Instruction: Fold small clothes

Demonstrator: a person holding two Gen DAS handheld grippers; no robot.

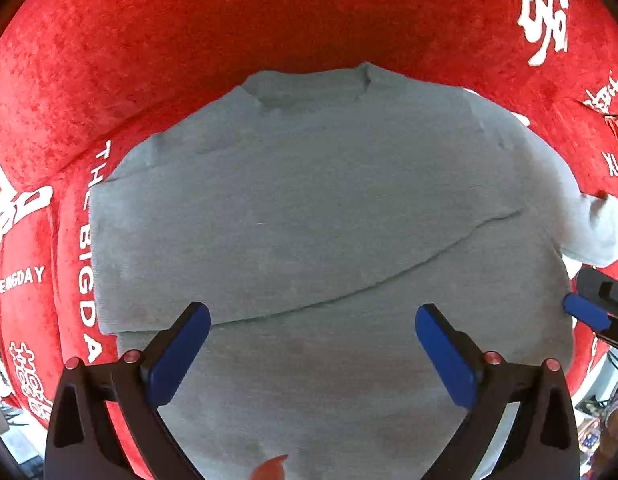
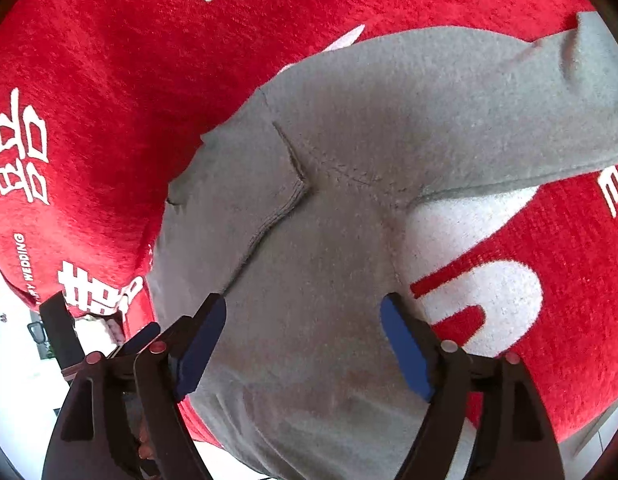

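Hovering both grippers over the sweater [image 1: 309, 208], nothing gripped atm. Left gripper [image 1: 312, 320] hangs above the lower body, jaws spread wide, pads clear of the knit w/ only flat cloth showing between them. Right gripper [image 2: 303, 314] is released too, jaws apart over the sweater's side near the armpit seam, nothing pinched that I can see.

Sweater is grey, lying flat on the red cloth [image 1: 189, 40] w/ white lettering, collar at the top of the left view. One sleeve looks already folded across the chest: its edge runs as a diagonal line over the body, cuff end near the collar in the right view. I judge that's why both jaws stand empty, one fold set down and the next grab not yet picked. Other sleeve [image 2: 509, 92] sticks out to the side, unfolded, so prob that's the next thing to take, and the right gripper sits handy to it.

Hard to read: hem is cut off under the left gripper's frame, so can't tell if it lies straight. Sleeve's far end runs out of the right view. How high either gripper's pads sit above the knit I can't tell, fisheye flattens it. A small reddish scrap [image 1: 271, 468] at the bottom edge of the left view, can't identify it. Right gripper's tip shows at the left view's right edge.
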